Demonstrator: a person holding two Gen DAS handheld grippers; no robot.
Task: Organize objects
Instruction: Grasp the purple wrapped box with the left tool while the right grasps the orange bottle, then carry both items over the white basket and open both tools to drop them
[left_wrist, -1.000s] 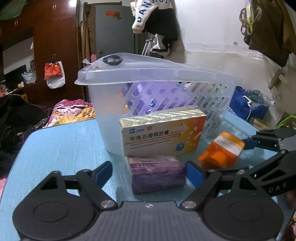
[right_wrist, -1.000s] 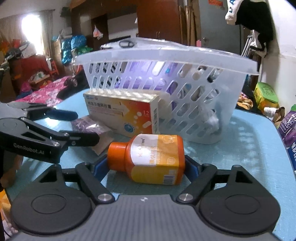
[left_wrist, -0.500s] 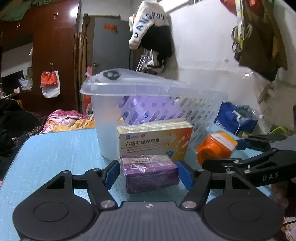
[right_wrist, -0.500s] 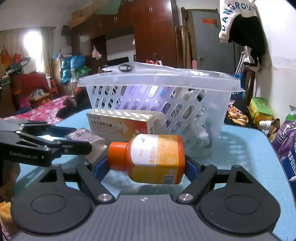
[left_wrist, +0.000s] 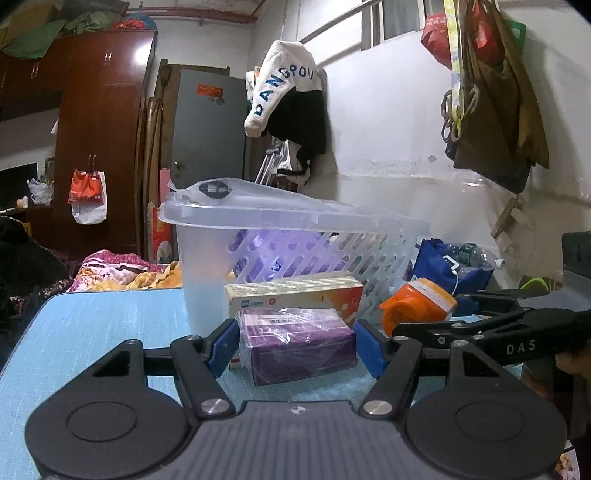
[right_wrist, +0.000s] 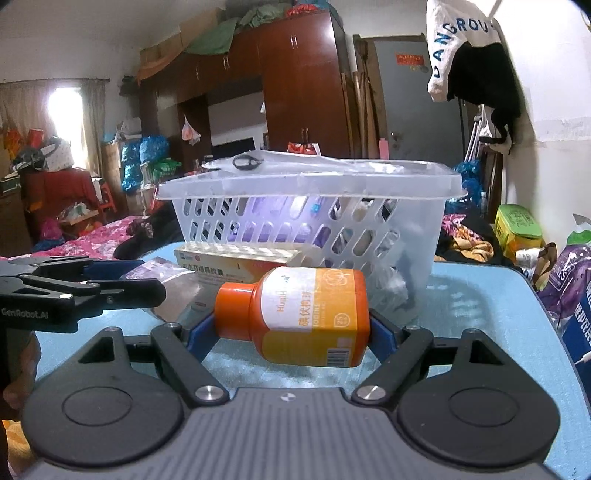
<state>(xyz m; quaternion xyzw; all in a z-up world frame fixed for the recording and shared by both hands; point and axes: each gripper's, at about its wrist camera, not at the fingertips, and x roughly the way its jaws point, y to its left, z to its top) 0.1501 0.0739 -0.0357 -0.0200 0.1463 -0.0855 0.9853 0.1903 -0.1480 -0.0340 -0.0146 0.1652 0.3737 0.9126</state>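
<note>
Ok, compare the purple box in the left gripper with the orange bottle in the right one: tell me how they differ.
The purple box is a flat-sided carton in clear wrap; the orange bottle is rounded, with an orange cap and a white-and-yellow label. The box sits with its broad face up, while the bottle lies on its side, cap pointing left in the right wrist view. Shared: each is clamped between the blue pads of a hand-held gripper, left and right, before the white basket.

A white hoodie (left_wrist: 284, 79) hangs beside the grey door (left_wrist: 208, 129).

hidden: basket (right_wrist: 413, 236) contents unclear | medicine box (left_wrist: 295, 293) lower part behind purple box (left_wrist: 299, 343)
</note>
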